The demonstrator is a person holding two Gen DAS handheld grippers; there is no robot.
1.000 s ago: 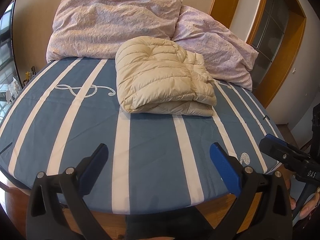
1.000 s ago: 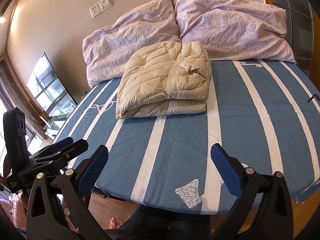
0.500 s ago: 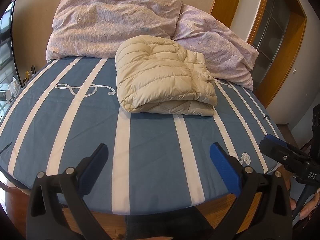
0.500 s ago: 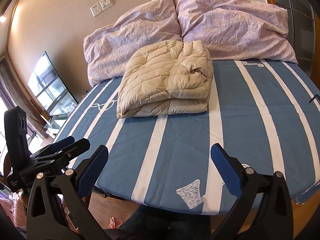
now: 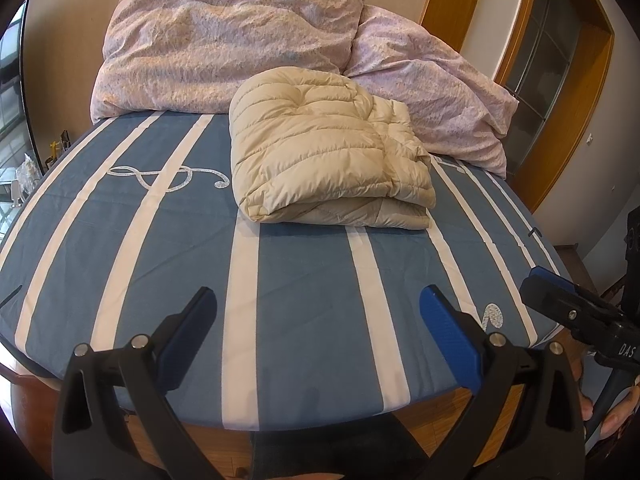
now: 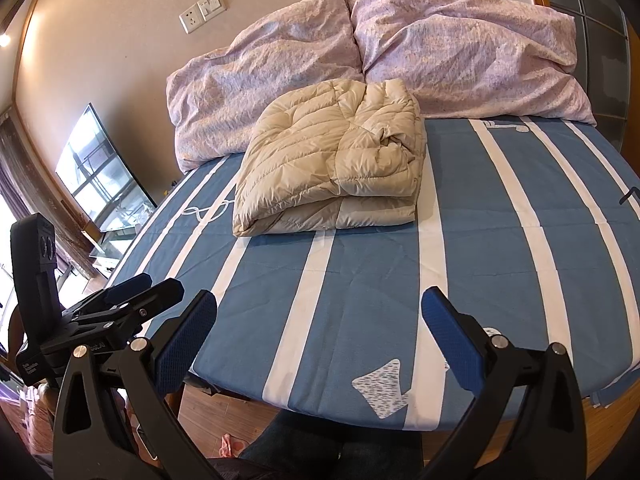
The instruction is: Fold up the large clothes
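Note:
A cream quilted down jacket [image 5: 328, 164] lies folded into a thick bundle on the blue striped bed [image 5: 304, 272], just in front of the pillows; the right wrist view shows the jacket [image 6: 332, 168] too. My left gripper [image 5: 318, 314] hovers open over the bed's near edge, well short of the jacket, nothing between its blue pads. My right gripper [image 6: 320, 318] is likewise open and empty at the foot of the bed. Each wrist view catches the other gripper at its side: the right gripper [image 5: 576, 316] and the left gripper [image 6: 120, 304].
Two lilac pillows [image 5: 224, 48] [image 6: 472, 48] lean against the wall behind the jacket. A television [image 6: 104, 172] stands at the left, a wooden door frame [image 5: 572, 92] at the right. A person's legs [image 6: 332, 452] show below the bed's wooden edge.
Both views have shifted very slightly; the jacket sits a touch lower in each frame. Both grippers stay open and the jacket has not moved.

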